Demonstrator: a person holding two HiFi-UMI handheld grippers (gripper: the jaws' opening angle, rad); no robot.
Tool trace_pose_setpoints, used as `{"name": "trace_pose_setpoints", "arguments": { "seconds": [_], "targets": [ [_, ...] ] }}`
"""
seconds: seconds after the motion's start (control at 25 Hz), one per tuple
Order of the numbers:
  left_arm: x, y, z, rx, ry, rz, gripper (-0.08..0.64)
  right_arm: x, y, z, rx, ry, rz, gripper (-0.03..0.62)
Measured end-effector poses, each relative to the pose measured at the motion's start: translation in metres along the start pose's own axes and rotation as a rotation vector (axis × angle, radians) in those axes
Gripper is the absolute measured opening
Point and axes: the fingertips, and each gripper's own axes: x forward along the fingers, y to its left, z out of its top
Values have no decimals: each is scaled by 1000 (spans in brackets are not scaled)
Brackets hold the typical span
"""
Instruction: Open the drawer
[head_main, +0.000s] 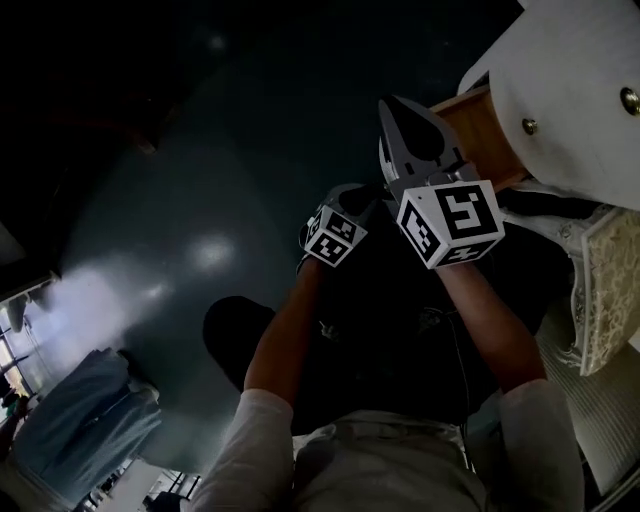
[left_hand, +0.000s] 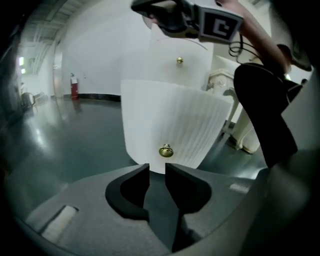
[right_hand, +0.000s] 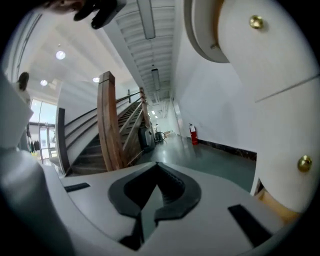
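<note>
Holds the left gripper (left_hand: 157, 167) with its jaws a narrow gap apart and empty, tips just below the brass knob (left_hand: 166, 150) of the white drawer (left_hand: 170, 115) at the centre of the left gripper view. Holds the right gripper (right_hand: 157, 166) with jaws closed tip to tip on nothing. Finds the drawer at the head view's upper right, pulled out, wooden side (head_main: 468, 118) bared.

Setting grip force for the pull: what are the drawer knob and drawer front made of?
Knob: likely metal, brass-toned and polished; it glints. Drawer front: curved, matte white, with faint vertical ribbing. It is probably painted wood, since the head view shows a bare wooden drawer side, but that's uncertain.
</note>
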Motion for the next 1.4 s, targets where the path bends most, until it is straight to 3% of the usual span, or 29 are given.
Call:
{"name": "trace_pose_setpoints", "arguments": {
  "seconds": [0.08,0.16,0.32,0.36,0.44,0.6,0.8,1.0,1.2,1.4],
  "targets": [
    [-19,13,2,-84,-6,69,104,-7,-10,0,101,38,-18,15],
    [-43,23,13,-131,-10,111,104,-20,-21,3,125,59,-59,15],
    [-105,50,55,-124,20,130,104,-70,-55,12,-158,68,-254,15],
    [-124,57,65,-122,39,138,104,-84,-60,10,-192,87,-294,15],
    [-166,68,84,-144,68,173,104,-114,-66,-3,-169,178,-363,15],
    [-238,64,118,-229,91,239,103,-172,-62,-8,-26,373,-461,15],
    [-300,6,168,-300,111,236,98,-203,-29,39,-54,548,-417,15],
    [-338,-61,244,-387,43,228,98,-229,1,100,-123,662,-317,15],
    [-387,-107,302,-474,6,274,98,-259,27,153,-143,740,-245,15],
    [-428,-135,349,-421,-28,220,98,-274,48,201,-127,759,-204,15]
  ]
}}
